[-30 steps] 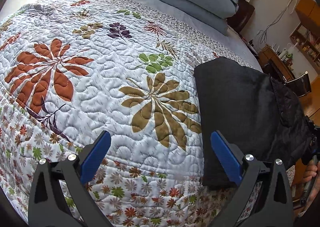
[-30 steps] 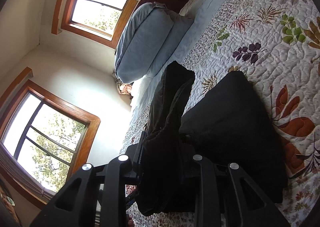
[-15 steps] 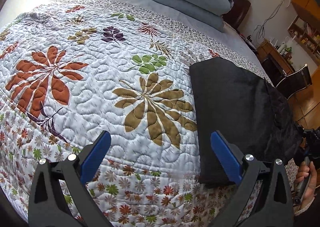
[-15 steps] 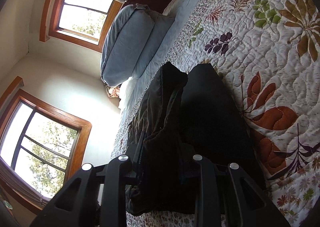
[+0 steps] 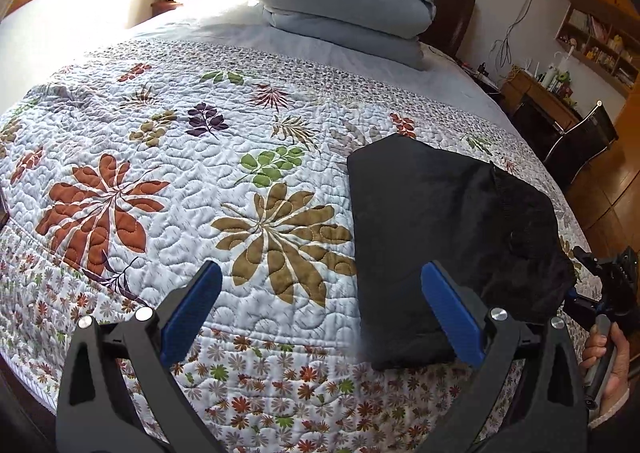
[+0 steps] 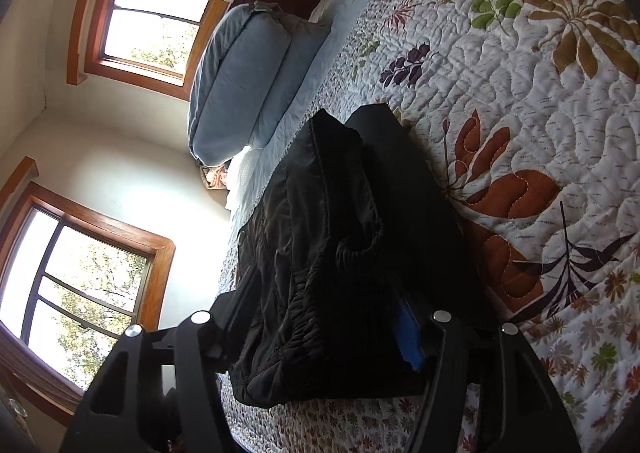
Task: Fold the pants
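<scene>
The black pants (image 5: 436, 229) lie folded into a compact block on the floral quilt (image 5: 192, 181), near the bed's right front edge. My left gripper (image 5: 320, 317) is open and empty, hovering above the quilt just left of the pants, its right blue finger over their near edge. In the right wrist view the pants (image 6: 340, 261) fill the space between my right gripper's (image 6: 320, 337) jaws, which have spread apart around the elastic waistband end; one blue pad (image 6: 408, 333) shows beside the cloth. The right gripper also shows in the left wrist view (image 5: 608, 289), at the pants' right edge.
Folded blue bedding (image 5: 340, 1) is stacked at the head of the bed. A desk, shelves and chair (image 5: 576, 129) stand right of the bed. Windows (image 6: 152, 25) line the far walls. The bed's front edge drops away just below the left gripper.
The right gripper's jaws have spread wider around the waistband, which has sunk down onto the folded pants. The left gripper has pulled back and up a little, staying open.
</scene>
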`<move>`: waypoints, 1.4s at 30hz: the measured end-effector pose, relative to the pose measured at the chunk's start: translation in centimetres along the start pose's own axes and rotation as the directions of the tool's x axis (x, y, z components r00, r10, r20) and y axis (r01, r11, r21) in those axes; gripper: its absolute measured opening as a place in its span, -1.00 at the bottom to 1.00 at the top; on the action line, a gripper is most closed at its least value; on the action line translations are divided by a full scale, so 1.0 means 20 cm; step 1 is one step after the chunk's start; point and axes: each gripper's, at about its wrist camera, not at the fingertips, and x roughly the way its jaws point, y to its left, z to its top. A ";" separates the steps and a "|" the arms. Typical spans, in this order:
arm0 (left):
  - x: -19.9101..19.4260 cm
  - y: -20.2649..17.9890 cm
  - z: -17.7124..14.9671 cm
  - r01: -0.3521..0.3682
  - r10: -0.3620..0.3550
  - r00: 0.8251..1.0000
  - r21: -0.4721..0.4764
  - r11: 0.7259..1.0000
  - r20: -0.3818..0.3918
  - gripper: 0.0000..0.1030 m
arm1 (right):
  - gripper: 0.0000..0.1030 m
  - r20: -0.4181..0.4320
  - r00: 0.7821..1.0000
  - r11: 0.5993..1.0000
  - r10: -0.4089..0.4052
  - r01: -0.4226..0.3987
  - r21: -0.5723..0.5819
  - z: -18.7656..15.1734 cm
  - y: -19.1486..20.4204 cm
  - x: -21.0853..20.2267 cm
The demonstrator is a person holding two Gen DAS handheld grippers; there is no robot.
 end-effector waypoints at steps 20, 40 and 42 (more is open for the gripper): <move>0.15 0.15 -0.06 0.089 -0.133 0.973 -0.224 0.971 -0.191 0.94 | -0.41 -0.009 0.998 0.998 -0.055 0.055 -0.028 -0.09 -0.03 -0.01; 0.40 0.21 -0.08 0.149 -0.326 0.836 -0.388 0.910 -0.442 0.94 | -0.36 0.016 0.998 0.997 0.064 -0.065 0.052 -0.11 -0.13 -0.07; 0.42 0.22 -0.10 0.138 -0.318 0.833 -0.387 0.912 -0.452 0.94 | -0.36 0.017 0.998 0.996 0.066 -0.067 0.060 -0.11 -0.14 -0.08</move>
